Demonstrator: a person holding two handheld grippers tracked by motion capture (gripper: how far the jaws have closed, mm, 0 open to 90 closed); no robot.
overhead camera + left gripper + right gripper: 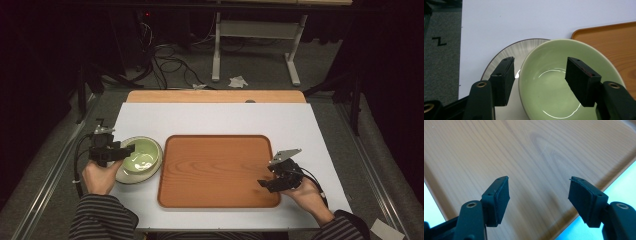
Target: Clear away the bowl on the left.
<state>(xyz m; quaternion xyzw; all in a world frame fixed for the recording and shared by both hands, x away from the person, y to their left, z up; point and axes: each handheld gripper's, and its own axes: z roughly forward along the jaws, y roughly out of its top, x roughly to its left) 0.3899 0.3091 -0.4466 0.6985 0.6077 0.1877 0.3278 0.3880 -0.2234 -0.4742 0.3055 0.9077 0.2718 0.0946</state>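
A pale green bowl [142,154] sits on a white ribbed plate [131,176] at the table's left. My left gripper [129,148] is open, its jaws straddling the bowl's near-left rim: one jaw outside over the plate [506,50], the other inside the green bowl [549,82]; left gripper [540,65]. A wooden tray [215,170] lies empty in the middle. My right gripper [267,185] hovers open over the tray's front right corner, nothing between its jaws; the tray's grain [524,157] lies under the right gripper [539,185].
A white mat [220,117] covers the table, with a wooden strip [215,96] along its far edge. Grey carpet, cables and a white desk frame [255,45] lie beyond the table. Metal rails run along both sides.
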